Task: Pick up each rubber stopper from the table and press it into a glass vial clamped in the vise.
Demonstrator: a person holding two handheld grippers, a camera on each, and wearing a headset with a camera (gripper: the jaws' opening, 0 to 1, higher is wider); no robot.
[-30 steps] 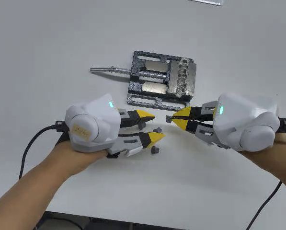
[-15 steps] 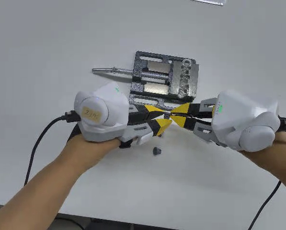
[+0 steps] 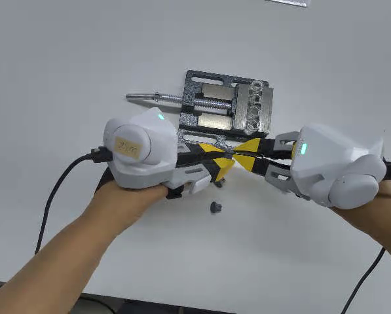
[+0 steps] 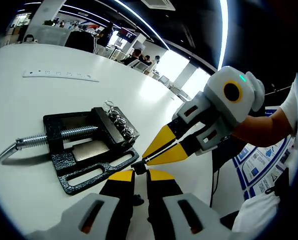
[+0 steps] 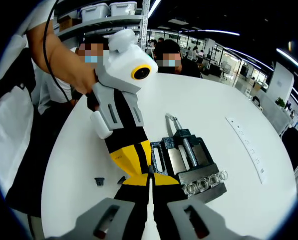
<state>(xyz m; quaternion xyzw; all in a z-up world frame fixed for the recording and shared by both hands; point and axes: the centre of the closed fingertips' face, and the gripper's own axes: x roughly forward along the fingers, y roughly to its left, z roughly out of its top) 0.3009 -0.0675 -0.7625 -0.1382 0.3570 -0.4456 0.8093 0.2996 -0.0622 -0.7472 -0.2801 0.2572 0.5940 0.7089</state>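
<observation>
The black vise (image 3: pixel 194 82) (image 4: pixel 64 125) (image 5: pixel 181 160) clamps a row of several glass vials (image 3: pixel 253 108) (image 4: pixel 120 122) (image 5: pixel 204 185). In front of it the two grippers meet tip to tip. My right gripper (image 3: pixel 238 155) (image 4: pixel 140 161) (image 5: pixel 149 176) is shut on a small dark rubber stopper (image 4: pixel 138 164) at its very tips. My left gripper (image 3: pixel 220 159) (image 4: pixel 140 174) (image 5: pixel 134 165) stands open by a narrow gap, with that stopper just beyond its fingertips. Two more stoppers (image 3: pixel 215 207) (image 5: pixel 99 180) lie on the white table below the grippers.
A metal ruler (image 4: pixel 56 75) (image 5: pixel 246 142) lies on the table beyond the vise. The vise's screw handle (image 3: pixel 146 97) sticks out to the left. Black cables trail from both grippers. People stand at the table's far side in the right gripper view.
My left gripper has moved right and up until its tips meet the right gripper's, and its jaws have narrowed. The right gripper has kept its place with the stopper.
</observation>
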